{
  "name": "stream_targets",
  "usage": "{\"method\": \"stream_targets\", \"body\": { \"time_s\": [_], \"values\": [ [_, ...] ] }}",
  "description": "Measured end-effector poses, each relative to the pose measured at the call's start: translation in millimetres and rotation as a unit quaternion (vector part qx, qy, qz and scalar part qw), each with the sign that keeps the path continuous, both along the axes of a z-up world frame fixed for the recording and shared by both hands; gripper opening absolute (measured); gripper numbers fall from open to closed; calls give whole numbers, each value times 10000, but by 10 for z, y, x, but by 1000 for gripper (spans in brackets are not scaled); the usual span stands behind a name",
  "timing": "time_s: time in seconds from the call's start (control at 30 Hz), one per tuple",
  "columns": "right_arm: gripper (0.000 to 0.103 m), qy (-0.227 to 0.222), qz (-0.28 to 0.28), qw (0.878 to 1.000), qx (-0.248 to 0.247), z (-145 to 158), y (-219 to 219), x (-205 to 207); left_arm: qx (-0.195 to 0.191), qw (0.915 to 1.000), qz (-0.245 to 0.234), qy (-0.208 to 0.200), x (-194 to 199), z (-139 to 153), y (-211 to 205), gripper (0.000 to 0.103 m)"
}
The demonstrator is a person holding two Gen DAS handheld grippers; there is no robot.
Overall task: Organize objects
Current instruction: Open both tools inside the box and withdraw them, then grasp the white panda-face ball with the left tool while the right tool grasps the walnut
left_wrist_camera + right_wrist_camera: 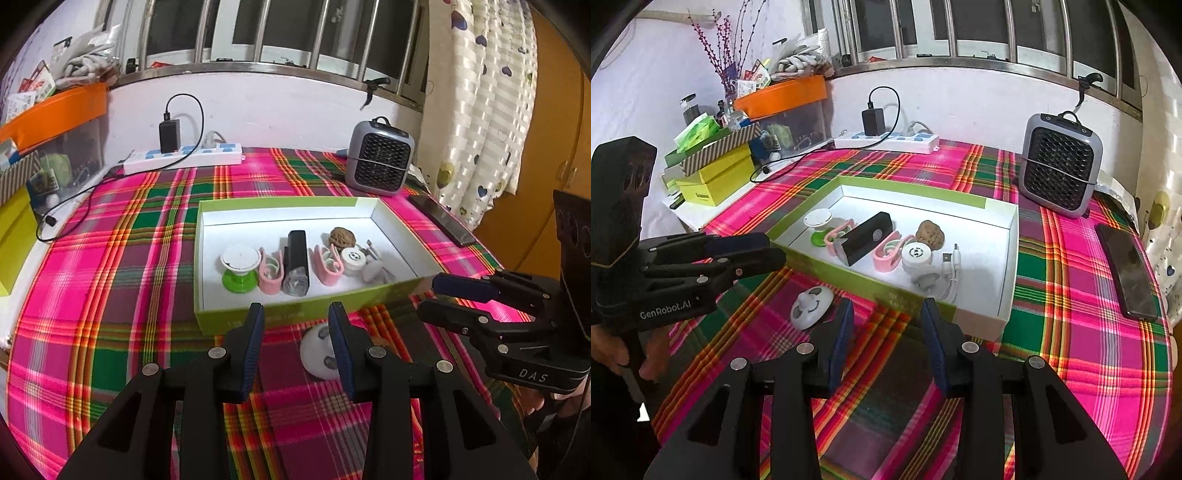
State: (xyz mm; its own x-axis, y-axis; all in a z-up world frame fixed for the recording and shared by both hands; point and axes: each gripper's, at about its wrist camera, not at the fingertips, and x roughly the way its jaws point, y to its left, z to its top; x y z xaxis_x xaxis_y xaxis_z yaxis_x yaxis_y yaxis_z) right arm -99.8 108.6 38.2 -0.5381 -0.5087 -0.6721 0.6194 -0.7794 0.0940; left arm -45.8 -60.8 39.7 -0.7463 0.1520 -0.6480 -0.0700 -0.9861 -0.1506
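Note:
A green box (243,317) with a white inside lies on the plaid cloth; it also shows in the right wrist view (979,321). It holds a green-and-white spool (239,269), two pink clips (271,273), a black power bank (296,260), a brown walnut (342,236), a white plug (352,260) and a cable (951,271). A white round gadget (317,352) lies on the cloth in front of the box; it also shows in the right wrist view (812,305). My left gripper (296,317) is open just above it. My right gripper (886,314) is open and empty at the box's near wall.
A grey fan heater (1060,164) stands at the back right. A black phone (1126,273) lies near the right edge. A white power strip (183,157) with a charger lies at the back. Yellow boxes (716,181) and an orange-lidded bin (783,96) stand at the left.

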Motion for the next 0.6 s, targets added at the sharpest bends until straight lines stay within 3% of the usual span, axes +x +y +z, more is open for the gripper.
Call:
{"method": "stream_targets", "body": {
  "time_s": [0.6],
  "values": [
    [39,-3,108,9999,32,-6,-55,118,9,9998,-147,-104,68,-76,82,34]
  ]
}}
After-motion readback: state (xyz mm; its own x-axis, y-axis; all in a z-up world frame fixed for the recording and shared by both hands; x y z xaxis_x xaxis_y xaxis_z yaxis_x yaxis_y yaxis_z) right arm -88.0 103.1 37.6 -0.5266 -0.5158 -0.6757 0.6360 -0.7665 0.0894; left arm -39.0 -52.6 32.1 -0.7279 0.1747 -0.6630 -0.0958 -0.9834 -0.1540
